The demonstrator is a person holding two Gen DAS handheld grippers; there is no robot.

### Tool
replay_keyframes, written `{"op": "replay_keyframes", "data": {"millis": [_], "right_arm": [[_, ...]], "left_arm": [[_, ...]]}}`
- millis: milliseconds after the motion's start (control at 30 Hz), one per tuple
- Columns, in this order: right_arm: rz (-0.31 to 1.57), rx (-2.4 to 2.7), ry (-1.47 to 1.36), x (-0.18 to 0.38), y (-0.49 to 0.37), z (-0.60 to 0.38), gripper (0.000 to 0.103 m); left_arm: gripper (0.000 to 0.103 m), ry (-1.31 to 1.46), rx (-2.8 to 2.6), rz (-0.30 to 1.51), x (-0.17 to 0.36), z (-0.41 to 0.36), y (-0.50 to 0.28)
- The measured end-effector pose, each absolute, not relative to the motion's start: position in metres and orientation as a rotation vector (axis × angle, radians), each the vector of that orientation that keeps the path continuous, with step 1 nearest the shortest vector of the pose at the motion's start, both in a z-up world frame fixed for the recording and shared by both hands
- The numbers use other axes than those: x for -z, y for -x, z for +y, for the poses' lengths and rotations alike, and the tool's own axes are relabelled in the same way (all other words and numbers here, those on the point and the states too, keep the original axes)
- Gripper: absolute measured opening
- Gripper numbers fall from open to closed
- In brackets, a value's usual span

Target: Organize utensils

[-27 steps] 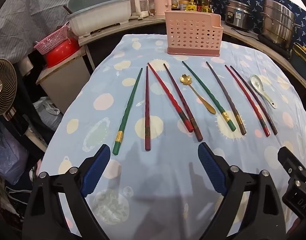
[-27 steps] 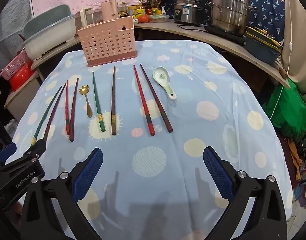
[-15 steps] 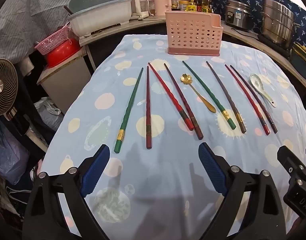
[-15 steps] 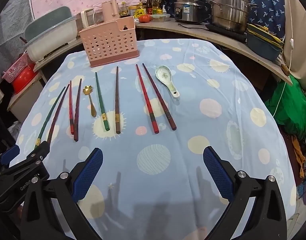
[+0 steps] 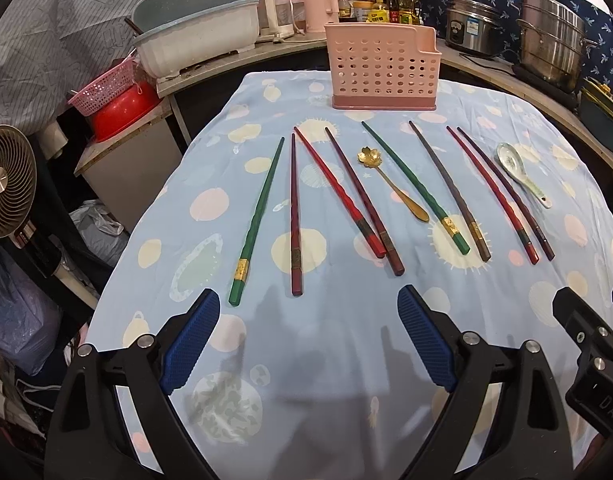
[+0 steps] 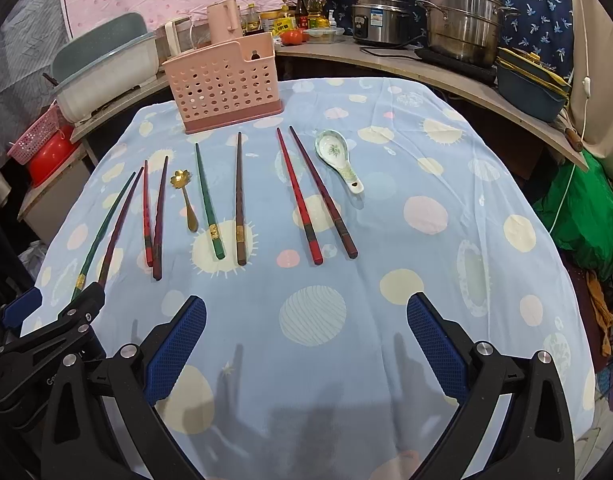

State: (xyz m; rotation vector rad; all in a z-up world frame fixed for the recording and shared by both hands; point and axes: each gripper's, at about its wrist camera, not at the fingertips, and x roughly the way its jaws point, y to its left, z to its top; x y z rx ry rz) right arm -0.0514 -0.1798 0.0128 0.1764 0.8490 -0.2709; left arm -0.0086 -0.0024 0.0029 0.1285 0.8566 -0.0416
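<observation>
Both my tools gaping, empty: left tool (image 5: 306, 344) nearest green chopstick (image 5: 258, 216), which runs lengthwise away toward pink holder (image 5: 382, 68).

My left camera looks forward and down along my left fingers (image 5: 210, 336) from the table's near edge, toward the rack (image 5: 382, 68) at the far end. My right camera does likewise from further right, my left gripper (image 6: 46, 316) showing at its lower left. Both share the rack (image 6: 226, 84), chopsticks and cloth (image 6: 426, 248).
</observation>
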Motion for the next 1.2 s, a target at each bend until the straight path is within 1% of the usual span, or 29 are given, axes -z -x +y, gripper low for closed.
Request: {"op": "replay_keyframes", "data": {"millis": [467,567,1200], "right_arm": [[0.846,0.274,-0.172,-0.0133,0.0522,-0.1803,0.096],[0.846,0.273,-0.171,-0.014,0.0527,-0.1808,0.096],[0.838,0.274,-0.158,-0.0185,0.0562,-0.1791,0.096]], "left_arm": [[0.087,-0.131,0.045,0.838,-0.0059,-0.0039,0.0103],[0.09,-0.129,0.048,0.846,-0.0064,-0.0042,0.0096],[0.091,-0.114,0.059,0.86,-0.0085,-0.0023,0.0103]]}}
